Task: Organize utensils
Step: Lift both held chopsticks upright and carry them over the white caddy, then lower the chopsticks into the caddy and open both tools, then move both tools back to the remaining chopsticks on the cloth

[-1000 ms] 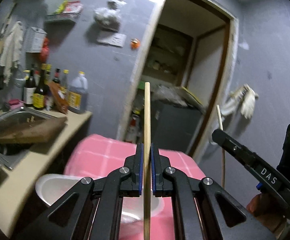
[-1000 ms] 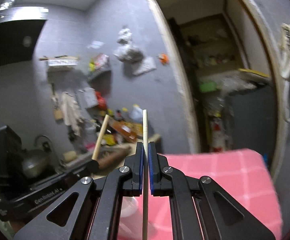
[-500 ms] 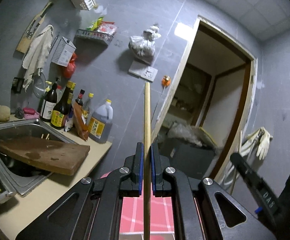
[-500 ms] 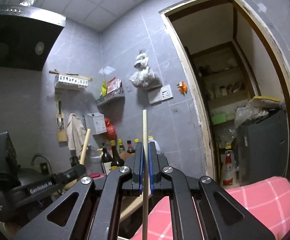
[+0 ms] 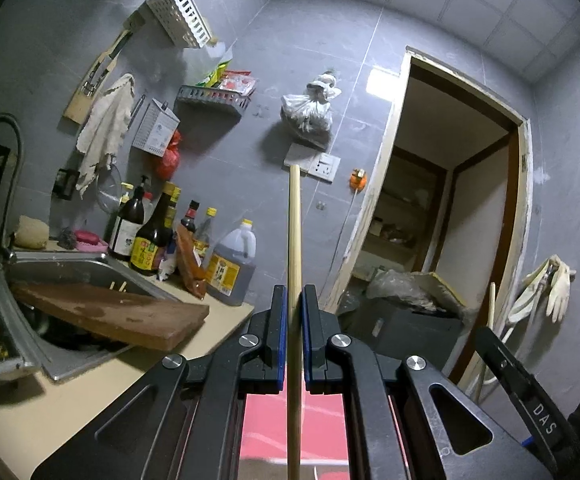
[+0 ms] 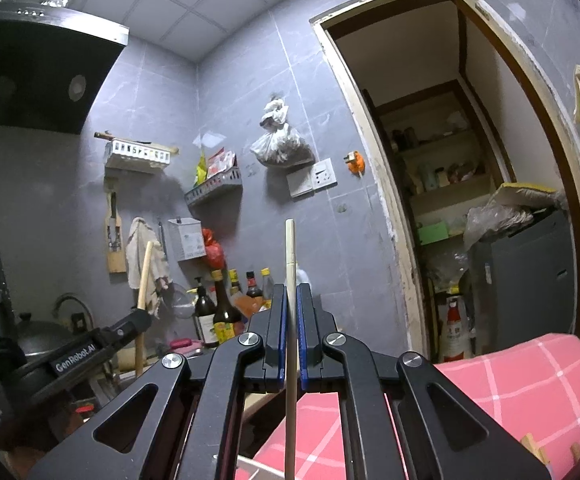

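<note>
In the left wrist view my left gripper point(image 5: 293, 292) is shut on a tan wooden chopstick point(image 5: 294, 220) that stands upright between the blue pads. In the right wrist view my right gripper point(image 6: 290, 290) is shut on a paler chopstick point(image 6: 290, 248), also upright. Each gripper shows in the other's view. The right gripper point(image 5: 486, 334) is low on the right with its chopstick point(image 5: 491, 300). The left gripper point(image 6: 139, 317) is low on the left with its chopstick point(image 6: 144, 272). A grey slotted holder point(image 5: 155, 128) hangs on the wall above the bottles.
A steel sink point(image 5: 69, 270) with a wooden cutting board point(image 5: 109, 314) across it lies at the left, with several sauce bottles point(image 5: 149, 240) on the beige counter point(image 5: 89, 392). A pink checked cloth point(image 6: 510, 384) covers a surface below right. An open doorway point(image 5: 450, 220) is ahead.
Both views have swung up and left, from the pink cloth and white bowl toward the wall, sink and bottles. Each gripper stays shut on its chopstick.
</note>
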The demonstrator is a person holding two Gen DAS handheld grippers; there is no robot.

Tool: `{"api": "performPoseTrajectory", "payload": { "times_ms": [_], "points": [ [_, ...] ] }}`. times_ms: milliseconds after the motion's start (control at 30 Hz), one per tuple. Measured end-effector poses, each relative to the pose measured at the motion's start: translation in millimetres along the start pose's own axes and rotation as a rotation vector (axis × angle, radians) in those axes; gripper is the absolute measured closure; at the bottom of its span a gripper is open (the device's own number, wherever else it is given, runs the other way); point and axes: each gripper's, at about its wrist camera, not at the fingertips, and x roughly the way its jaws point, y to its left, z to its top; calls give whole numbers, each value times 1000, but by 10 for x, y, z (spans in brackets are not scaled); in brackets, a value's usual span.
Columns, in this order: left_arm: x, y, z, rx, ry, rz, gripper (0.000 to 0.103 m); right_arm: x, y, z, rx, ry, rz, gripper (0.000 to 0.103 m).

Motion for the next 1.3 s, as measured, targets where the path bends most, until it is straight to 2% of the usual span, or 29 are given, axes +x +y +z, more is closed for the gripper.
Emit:
{"api": "performPoseTrajectory", "payload": {
  "times_ms": [300,567,633,667,700,767,867,933,1000,1033,1133,1233,1300],
  "points": [
    [-21,-75,-296,54,48,9,98,-9,23,-182,-24,57,-7,100],
    [-65,-68,-388,53,199,-60,97,-43,-3,-244,-17,159,-12,97],
    [-82,-45,-388,28,238,-75,96,-80,15,-239,-27,177,-8,91],
    [-101,-40,-381,18,244,-79,94,-94,24,-241,-35,185,-13,82],
    [-123,-38,-374,8,247,-84,91,-118,25,-238,-37,189,-8,79],
    [-163,-41,-354,-14,258,-98,73,-174,21,-219,-41,193,-12,79],
    [-225,-69,-305,-28,267,-96,69,-274,-10,-145,-43,203,-37,76],
    [-253,-129,-262,-13,289,-62,65,-365,-46,-73,-43,196,-53,68],
    [-268,-198,-218,-5,315,-59,54,-466,-91,7,-48,187,-79,43],
    [-304,-264,-190,10,315,-56,48,-538,-123,63,-48,182,-88,41],
    [-371,-468,-159,79,311,-54,41,-712,-190,210,-67,179,-119,35],
    [-408,-653,-184,135,331,-56,26,-930,-248,340,-86,191,-153,21],
    [-451,-776,-217,164,350,-76,25,-1083,-268,398,-120,206,-185,15]
  ]
}}
